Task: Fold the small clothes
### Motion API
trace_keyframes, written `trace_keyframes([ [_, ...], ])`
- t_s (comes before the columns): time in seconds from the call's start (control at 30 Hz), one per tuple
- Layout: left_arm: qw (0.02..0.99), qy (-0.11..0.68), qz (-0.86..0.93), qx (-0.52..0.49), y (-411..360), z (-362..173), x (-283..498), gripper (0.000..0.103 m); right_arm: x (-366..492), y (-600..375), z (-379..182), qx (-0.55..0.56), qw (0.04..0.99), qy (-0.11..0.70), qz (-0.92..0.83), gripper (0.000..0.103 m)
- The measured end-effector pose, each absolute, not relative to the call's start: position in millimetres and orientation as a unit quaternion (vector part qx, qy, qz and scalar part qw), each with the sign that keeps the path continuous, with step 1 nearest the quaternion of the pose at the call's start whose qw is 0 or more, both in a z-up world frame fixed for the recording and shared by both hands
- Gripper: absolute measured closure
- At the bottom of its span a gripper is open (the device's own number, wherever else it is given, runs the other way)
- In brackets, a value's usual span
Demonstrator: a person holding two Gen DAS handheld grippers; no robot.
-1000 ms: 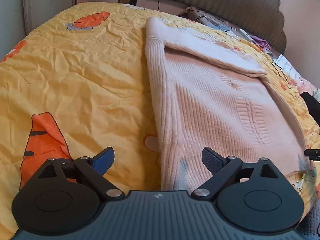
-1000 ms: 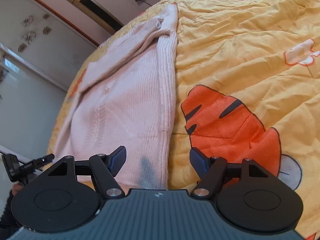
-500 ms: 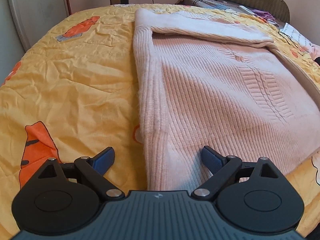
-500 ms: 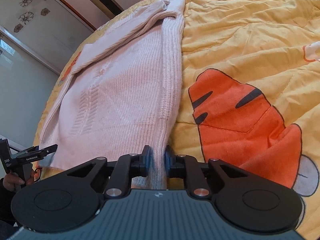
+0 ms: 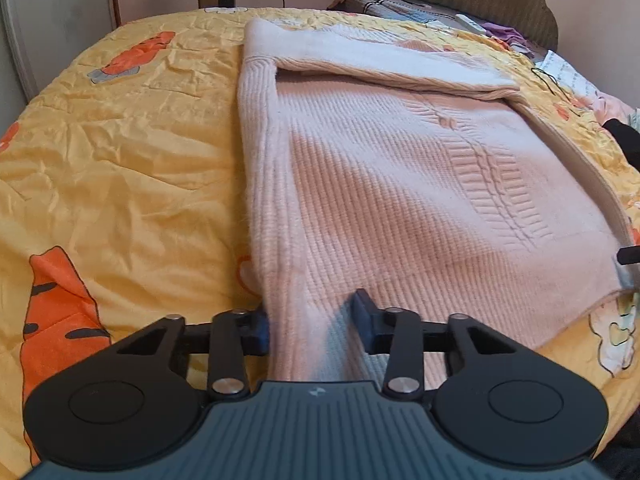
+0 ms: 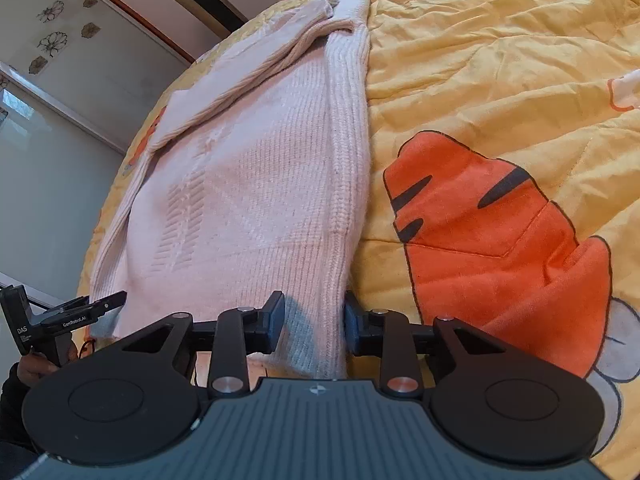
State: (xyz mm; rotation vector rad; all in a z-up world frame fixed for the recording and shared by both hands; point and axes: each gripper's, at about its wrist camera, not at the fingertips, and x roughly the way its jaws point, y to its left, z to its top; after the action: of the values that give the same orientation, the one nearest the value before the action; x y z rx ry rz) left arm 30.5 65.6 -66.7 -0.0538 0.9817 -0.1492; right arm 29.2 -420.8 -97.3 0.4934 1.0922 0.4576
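a pink knitted sweater (image 5: 400, 184) lies flat on the yellow bedspread (image 5: 120, 160), a sleeve folded across its far end, its hem at the bed's near edge. the left gripper (image 5: 310, 320) has its fingers partly spread, straddling a raised ridge of the hem at one corner. the right gripper (image 6: 314, 320) straddles the hem's other corner likewise, fabric bunched between its fingers. an orange tiger print (image 6: 500, 232) sits just beside the sweater.
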Motion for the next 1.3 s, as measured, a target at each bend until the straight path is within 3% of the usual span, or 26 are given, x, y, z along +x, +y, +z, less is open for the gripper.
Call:
trace_keyframes([
  [0.1, 0.874, 0.478, -0.075, -0.052, 70.3, -66.3, 33.0, 0.077, 27.6, -417.2, -96.9, 0.224, 0.804, 0.505, 0.219, 0.064],
  [0.13, 0.870, 0.481, -0.077, -0.070, 74.2, -66.4, 34.2, 0.079, 27.3, -416.9, -97.3, 0.227, 0.801, 0.506, 0.226, 0.075],
  [0.2, 0.861, 0.487, -0.088, -0.120, 85.3, -65.5, 35.7, 0.090, 26.4, -418.6, -98.5, 0.235, 0.793, 0.511, 0.233, 0.088],
  [0.57, 0.841, 0.461, -0.120, -0.258, 117.8, -51.6, 38.8, 0.091, 22.9, -450.0, -86.8, 0.371, 0.771, 0.448, 0.260, 0.088],
  [0.8, 0.810, 0.397, -0.154, -0.403, 150.1, -35.2, 56.8, 0.091, 28.6, -461.1, -82.3, 0.456, 0.741, 0.404, 0.283, 0.088],
  [1.07, 0.826, 0.340, -0.153, -0.422, 159.0, -2.1, 131.9, 0.091, 99.4, -464.0, -44.4, 0.492, 0.747, 0.316, 0.315, 0.088],
  [1.3, 0.811, 0.340, -0.127, -0.459, 167.2, -15.9, 199.6, 0.091, 168.7, -470.1, -46.6, 0.531, 0.733, 0.294, 0.307, 0.088],
])
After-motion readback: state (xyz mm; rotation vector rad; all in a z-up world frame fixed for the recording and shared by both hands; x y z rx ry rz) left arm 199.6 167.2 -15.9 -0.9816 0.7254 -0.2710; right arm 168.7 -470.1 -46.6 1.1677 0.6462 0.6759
